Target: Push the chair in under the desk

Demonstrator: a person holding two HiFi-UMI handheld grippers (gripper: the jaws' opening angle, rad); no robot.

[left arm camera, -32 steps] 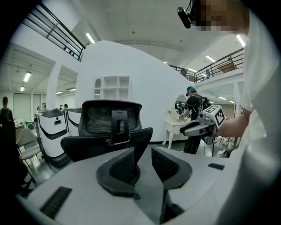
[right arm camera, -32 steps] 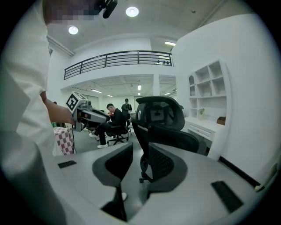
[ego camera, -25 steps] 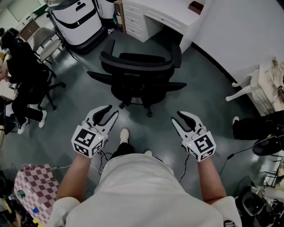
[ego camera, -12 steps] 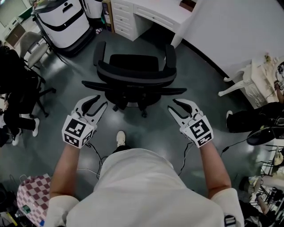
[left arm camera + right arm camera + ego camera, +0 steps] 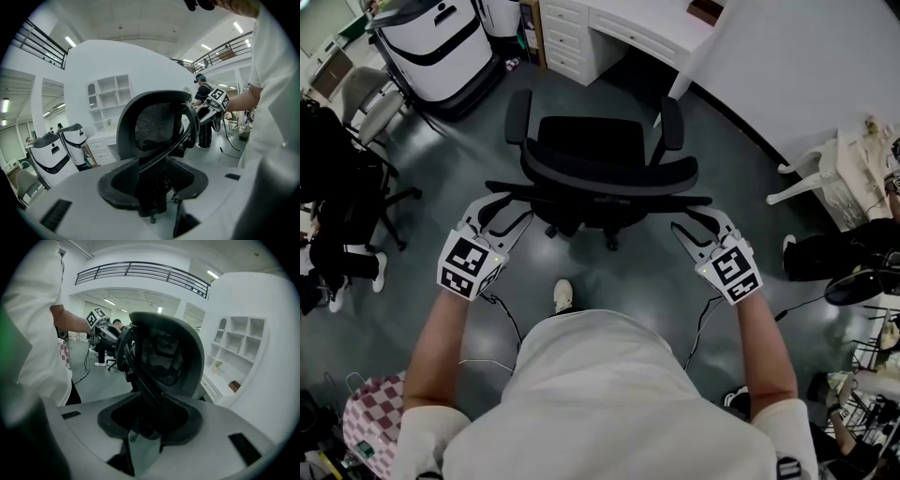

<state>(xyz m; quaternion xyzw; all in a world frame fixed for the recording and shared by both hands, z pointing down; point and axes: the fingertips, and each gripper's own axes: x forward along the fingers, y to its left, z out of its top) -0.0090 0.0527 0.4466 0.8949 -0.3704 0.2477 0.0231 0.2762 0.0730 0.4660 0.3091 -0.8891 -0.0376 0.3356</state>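
A black mesh-backed office chair (image 5: 586, 141) stands with its back to me and its seat facing the white desk (image 5: 652, 28). My left gripper (image 5: 511, 208) is at the left end of the chair's rear back frame (image 5: 600, 195). My right gripper (image 5: 698, 223) is at the right end. Both sets of jaws have just been opening. In the left gripper view the backrest (image 5: 154, 126) rises straight ahead and its frame bar runs down between the open jaws of the gripper (image 5: 152, 183). The right gripper view likewise shows the backrest (image 5: 168, 357) and the gripper (image 5: 150, 418).
A white and black machine (image 5: 441, 47) stands at the back left beside the desk drawers (image 5: 577, 42). A person in black sits on another chair (image 5: 337, 159) at the left. A white plastic chair (image 5: 820, 178) is at the right, a checkered bag (image 5: 370, 412) near my feet.
Both grippers have moved forward from short of the chair up to the ends of its back frame, and their jaws stand wider.
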